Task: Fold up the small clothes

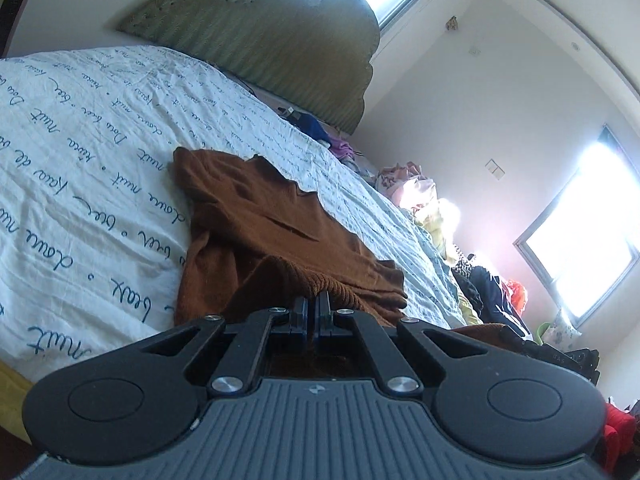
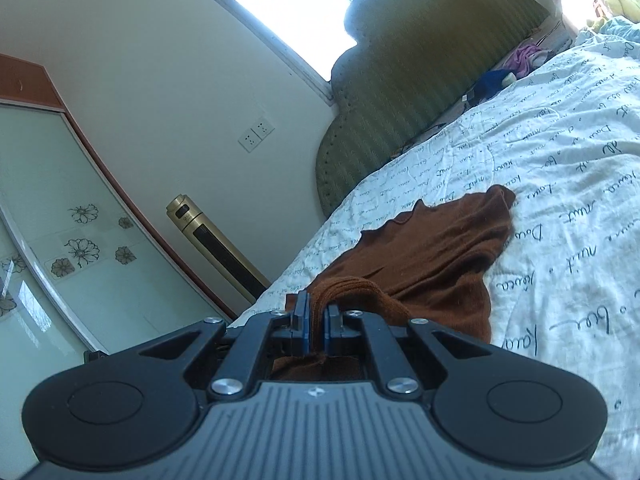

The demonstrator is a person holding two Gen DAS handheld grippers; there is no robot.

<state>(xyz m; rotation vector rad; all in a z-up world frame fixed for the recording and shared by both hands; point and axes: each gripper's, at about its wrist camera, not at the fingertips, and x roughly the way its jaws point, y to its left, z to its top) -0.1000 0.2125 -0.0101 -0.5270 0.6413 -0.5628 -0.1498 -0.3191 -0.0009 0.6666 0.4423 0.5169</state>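
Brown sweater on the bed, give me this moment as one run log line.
left tongs: shut on brown sweater hem | right tongs: shut on hem | far end: on bedsheet

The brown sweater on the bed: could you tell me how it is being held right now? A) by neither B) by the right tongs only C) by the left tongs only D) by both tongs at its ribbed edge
D: the left tongs and the right tongs are each shut on the ribbed edge of the brown sweater, the rest lying on the bed sheet.

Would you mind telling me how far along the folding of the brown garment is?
Done: both claws have gripped the brown garment by its ribbed edge. In hand: left claw and right claw hold it raised. Left: the far part lies unfolded on the bedsheet.
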